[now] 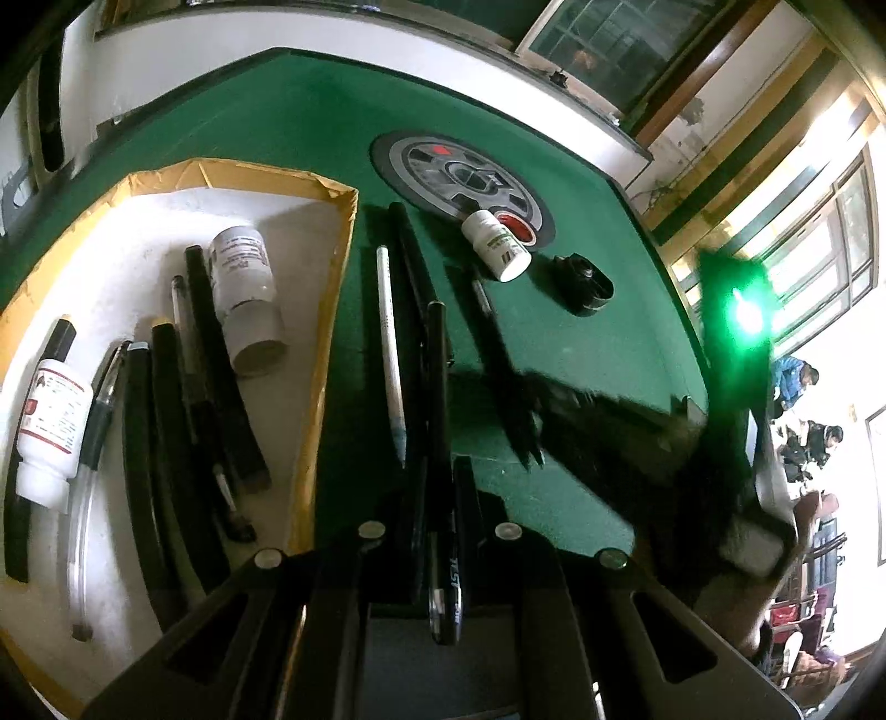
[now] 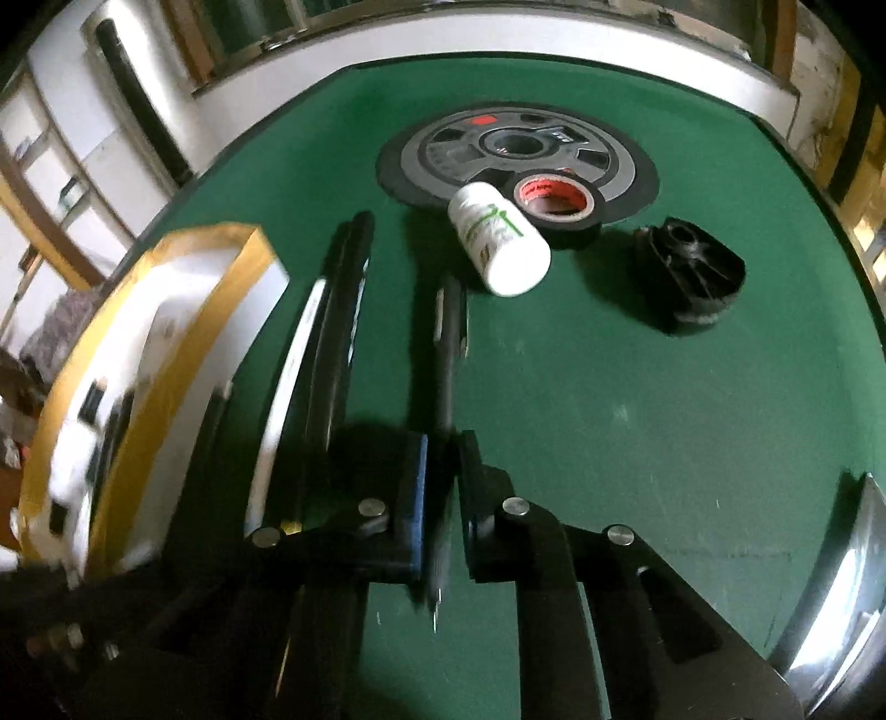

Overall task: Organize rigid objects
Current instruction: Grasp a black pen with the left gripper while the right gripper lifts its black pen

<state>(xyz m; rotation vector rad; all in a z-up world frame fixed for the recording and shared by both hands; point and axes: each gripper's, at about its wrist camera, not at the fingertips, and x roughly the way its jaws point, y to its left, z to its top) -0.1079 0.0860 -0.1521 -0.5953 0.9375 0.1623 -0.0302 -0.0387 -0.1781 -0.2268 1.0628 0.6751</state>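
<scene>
My left gripper is shut on a black pen and holds it above the green table, just right of the cardboard box. The box holds two white bottles, pens and black strips. My right gripper is shut on another black pen over the table; it shows blurred in the left wrist view. On the felt lie a white pen, a black strip, a white bottle with green print, a tape roll and a black knob.
A round grey dial plate is set in the middle of the green table. The table's white rim curves along the far side. A shiny metal edge shows at the lower right.
</scene>
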